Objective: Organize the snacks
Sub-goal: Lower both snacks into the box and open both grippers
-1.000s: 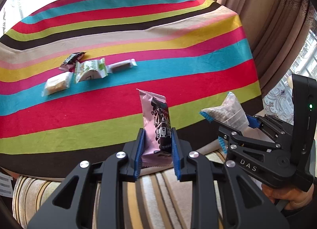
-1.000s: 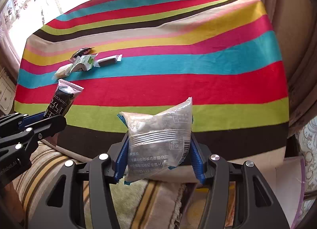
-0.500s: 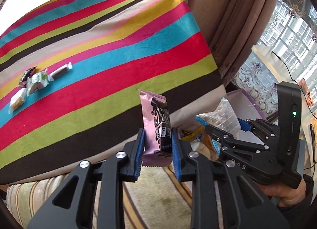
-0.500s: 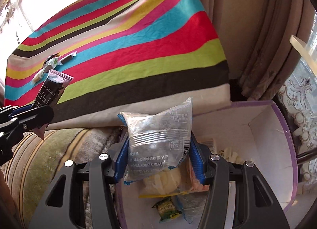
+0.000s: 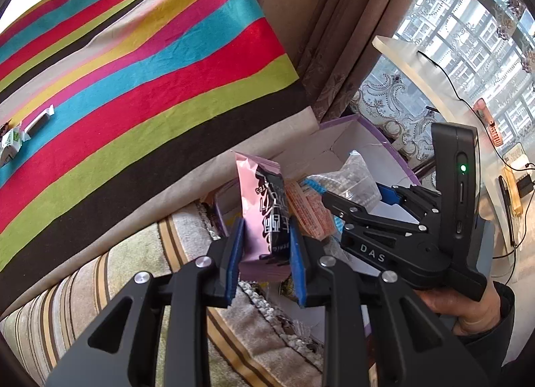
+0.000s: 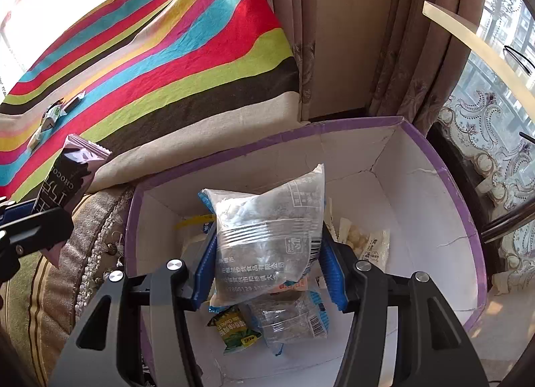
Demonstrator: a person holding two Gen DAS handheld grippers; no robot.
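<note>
Left gripper [image 5: 265,255] clamped on pink chocolate packet [image 5: 262,206], beside the purple-rimmed box [image 6: 444,183]; right gripper [image 6: 269,263] gripping clear snack bag [image 6: 267,229] above it, snacks inside

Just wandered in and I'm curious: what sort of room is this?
Probably a bedroom or living room in a home: a striped bedspread, long beige curtains by a window, a patterned rug, and a purple-edged box of snacks.

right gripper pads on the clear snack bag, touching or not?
Touching. Right wrist view: both blue pads of the right gripper press the sides of the clear snack bag, held above the purple-rimmed box.
</note>
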